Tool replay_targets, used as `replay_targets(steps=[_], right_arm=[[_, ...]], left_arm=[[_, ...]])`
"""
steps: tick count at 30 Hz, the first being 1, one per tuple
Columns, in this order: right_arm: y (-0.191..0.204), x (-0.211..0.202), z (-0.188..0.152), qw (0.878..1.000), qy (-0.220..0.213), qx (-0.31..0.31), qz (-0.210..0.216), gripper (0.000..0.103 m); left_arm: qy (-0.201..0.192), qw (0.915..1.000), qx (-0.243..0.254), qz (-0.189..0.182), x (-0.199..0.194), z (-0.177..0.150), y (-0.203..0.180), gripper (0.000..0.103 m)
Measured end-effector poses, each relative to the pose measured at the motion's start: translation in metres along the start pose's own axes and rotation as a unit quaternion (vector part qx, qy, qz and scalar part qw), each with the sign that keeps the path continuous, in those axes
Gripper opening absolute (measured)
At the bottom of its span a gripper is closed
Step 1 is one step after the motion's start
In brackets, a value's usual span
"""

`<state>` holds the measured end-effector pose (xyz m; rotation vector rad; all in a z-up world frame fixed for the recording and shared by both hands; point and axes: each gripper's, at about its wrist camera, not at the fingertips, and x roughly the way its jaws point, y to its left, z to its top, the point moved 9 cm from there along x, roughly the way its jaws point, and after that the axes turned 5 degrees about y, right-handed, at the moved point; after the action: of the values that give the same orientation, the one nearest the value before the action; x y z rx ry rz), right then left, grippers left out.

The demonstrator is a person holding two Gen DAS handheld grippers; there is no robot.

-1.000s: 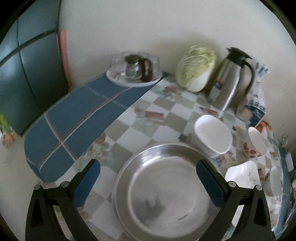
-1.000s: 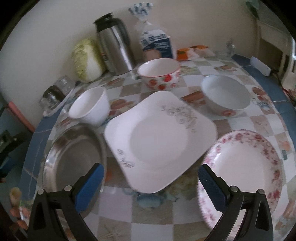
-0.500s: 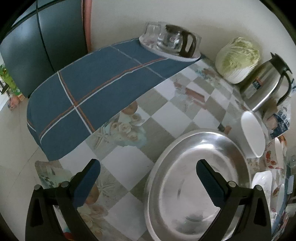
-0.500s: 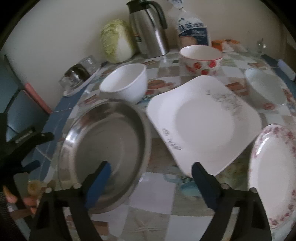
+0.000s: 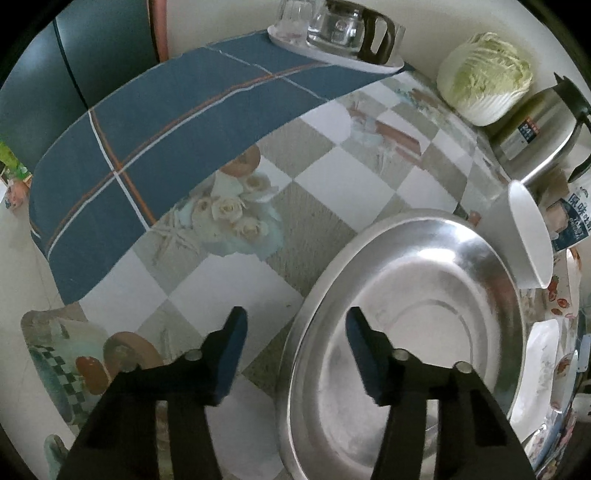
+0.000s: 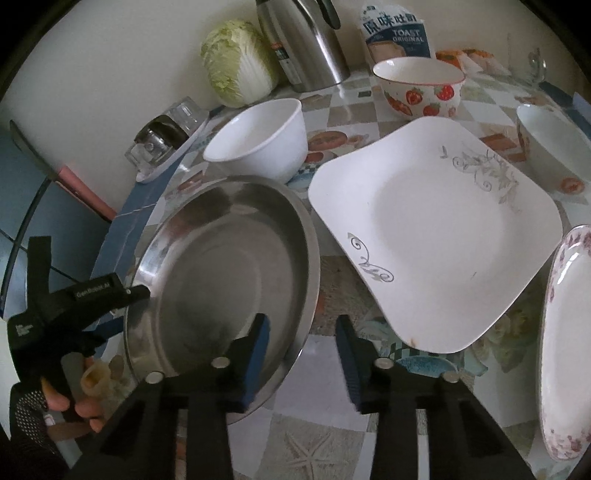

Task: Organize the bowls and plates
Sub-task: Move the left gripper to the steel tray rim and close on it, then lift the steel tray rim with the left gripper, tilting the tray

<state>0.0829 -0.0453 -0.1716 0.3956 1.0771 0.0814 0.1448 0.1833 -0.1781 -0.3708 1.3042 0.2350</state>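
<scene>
Straddling opposite rims of the steel plate [image 6: 229,266] beside the square plate [image 6: 436,236] on the counter [image 5: 229,280], both grippers, left [image 5: 293,332] and right [image 6: 301,334], had half-open jaws closing, apparently to lift it together.

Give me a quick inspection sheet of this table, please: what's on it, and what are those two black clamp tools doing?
Surface: table under a checked, flower-print cloth with a blue border.
Job's things: steel basin, white bowl, strawberry bowl, square plate, rose-rimmed plate, another white bowl.
Clutter: cabbage, steel jug, toast bag, glass pot on a tray.
Grippers: left gripper and right gripper both closing astride the basin's rim, pads not yet pressing.
Cables: nothing seen.
Surroundings: pale wall, dark panel at left.
</scene>
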Motion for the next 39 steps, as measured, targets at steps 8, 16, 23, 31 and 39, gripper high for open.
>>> replay_targets(steps=[8,16,23,31,39], right_arm=[[0.0,0.007,-0.001,1.0,0.011,0.0,0.007,0.02],[0.009,0.011,-0.002,0.999,0.015,-0.036,-0.006,0.02],[0.013,0.004,0.0,0.998,0.006,-0.06,-0.017,0.02],[0.018,-0.01,0.005,0.997,-0.011,-0.077,-0.017,0.02],[0.023,-0.022,0.01,0.996,-0.026,-0.08,-0.002,0.02]], left_arm=[[-0.01,0.9999,0.008,0.001,0.004,0.0,-0.005,0.041],[-0.021,0.9994,0.029,0.003,0.003,0.0,-0.012,0.031],[-0.027,0.999,0.034,0.011,-0.001,0.0,-0.011,0.03],[-0.027,0.9989,0.033,0.019,-0.007,-0.003,-0.009,0.029],[-0.029,0.999,0.028,0.02,-0.015,-0.006,-0.008,0.028]])
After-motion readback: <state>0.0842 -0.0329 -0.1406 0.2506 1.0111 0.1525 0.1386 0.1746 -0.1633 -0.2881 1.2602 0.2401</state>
